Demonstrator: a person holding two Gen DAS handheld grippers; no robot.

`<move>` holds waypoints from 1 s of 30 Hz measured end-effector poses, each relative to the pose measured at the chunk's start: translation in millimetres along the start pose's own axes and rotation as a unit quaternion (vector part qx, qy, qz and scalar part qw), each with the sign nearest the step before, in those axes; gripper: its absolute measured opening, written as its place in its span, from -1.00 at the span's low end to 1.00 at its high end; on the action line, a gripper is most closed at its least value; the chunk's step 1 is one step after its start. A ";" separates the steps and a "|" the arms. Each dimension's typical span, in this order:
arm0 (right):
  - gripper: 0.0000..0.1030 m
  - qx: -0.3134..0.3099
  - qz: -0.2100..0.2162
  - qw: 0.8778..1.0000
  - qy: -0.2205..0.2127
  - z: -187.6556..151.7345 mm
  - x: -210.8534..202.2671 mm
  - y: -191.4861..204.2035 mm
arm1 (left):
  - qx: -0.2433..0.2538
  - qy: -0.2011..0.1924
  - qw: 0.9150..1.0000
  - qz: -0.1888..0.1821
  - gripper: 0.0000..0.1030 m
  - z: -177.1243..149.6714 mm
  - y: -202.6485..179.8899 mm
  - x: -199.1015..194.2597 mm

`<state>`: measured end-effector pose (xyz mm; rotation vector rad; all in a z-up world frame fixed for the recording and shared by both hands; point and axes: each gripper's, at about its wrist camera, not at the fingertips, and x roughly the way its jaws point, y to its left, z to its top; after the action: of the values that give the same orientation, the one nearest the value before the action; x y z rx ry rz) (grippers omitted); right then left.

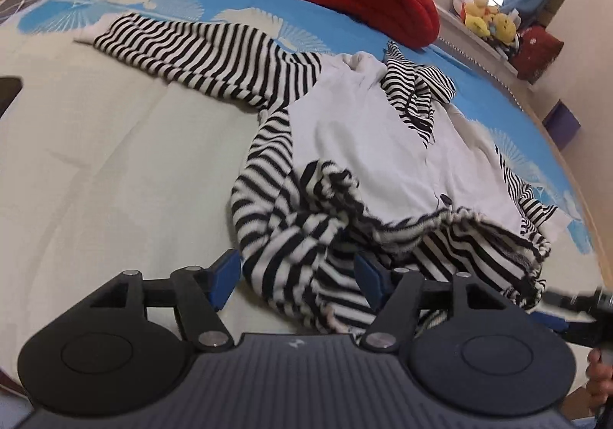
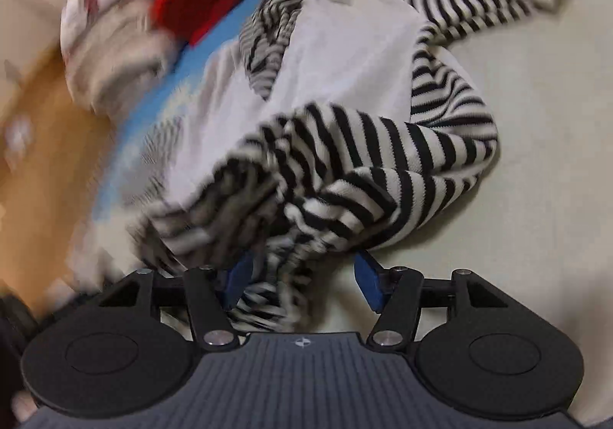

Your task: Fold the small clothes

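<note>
While both grippers stood spread, you held nothing.
Left gripper (image 1: 297,277) and right gripper (image 2: 302,283) straddled the striped top (image 1: 306,237); the bunched hem could snag.

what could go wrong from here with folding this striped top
1. The striped top lies bunched, its hem crumpled between the open left gripper and the open right gripper; closing now could catch several layers and fold in wrinkles.
2. One sleeve sprawls far off to the side and may drag or twist.
3. The right wrist view is blurred, so aiming there is uncertain.
</note>
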<state>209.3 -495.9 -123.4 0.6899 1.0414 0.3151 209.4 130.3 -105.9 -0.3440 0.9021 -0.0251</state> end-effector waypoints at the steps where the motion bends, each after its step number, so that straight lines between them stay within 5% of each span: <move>1: 0.18 0.020 0.013 1.000 -0.009 2.0 -4.1 -4.8 | 0.002 0.002 1.000 0.000 0.38 -2.4 -1.0 -0.5; 4: 0.19 0.107 0.054 0.992 -0.036 7.8 -11.1 -24.5 | 0.017 0.014 1.000 -0.011 0.38 -4.0 -7.9 4.5; 8: 0.13 0.162 0.026 0.986 -0.039 14.3 2.6 -37.2 | 0.039 0.029 0.999 0.009 0.37 0.9 -17.7 32.3; 9: -0.24 0.166 0.010 0.985 -0.038 15.6 9.2 -38.3 | 0.039 0.040 0.998 0.021 0.35 1.9 -17.8 43.5; 10: -0.54 0.158 0.000 0.987 -0.032 17.9 16.0 -37.8 | 0.042 0.049 0.997 0.032 -0.03 2.0 -17.8 50.6; 11: -0.85 0.141 -0.013 0.989 -0.030 18.9 18.7 -34.1 | 0.048 0.053 0.996 0.051 -0.62 1.0 -18.7 53.0; 12: -0.85 0.128 -0.027 0.991 -0.040 18.5 17.4 -30.3 | 0.061 0.048 0.995 0.063 -0.62 0.1 -20.2 49.2; 17: -0.87 0.076 -0.013 0.992 -0.096 13.1 -41.4 -4.3 | 0.088 -0.017 0.995 0.041 -0.78 -3.5 -22.9 -37.8; 21: -0.88 0.042 0.009 0.990 -0.132 -11.4 -112.7 7.6 | 0.115 -0.032 0.992 0.040 -0.92 -23.0 -19.8 -95.2; 25: -0.88 0.030 -0.096 0.987 -0.129 -35.1 -128.5 -23.3 | 0.107 0.017 0.991 0.083 -1.00 -53.6 5.6 -79.5; 27: -0.89 0.051 -0.157 0.983 -0.078 -42.7 -109.0 -55.7 | 0.081 0.053 0.992 0.084 -1.00 -62.1 20.9 -61.3; 30: -0.97 0.092 -0.201 0.975 -0.028 -54.2 -88.4 -93.6 | 0.026 0.051 0.997 0.042 -0.77 -60.9 33.3 -57.3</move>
<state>112.0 -594.3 -142.1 0.6324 1.1371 -0.1536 122.6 154.0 -106.9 -0.2571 1.0157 0.0119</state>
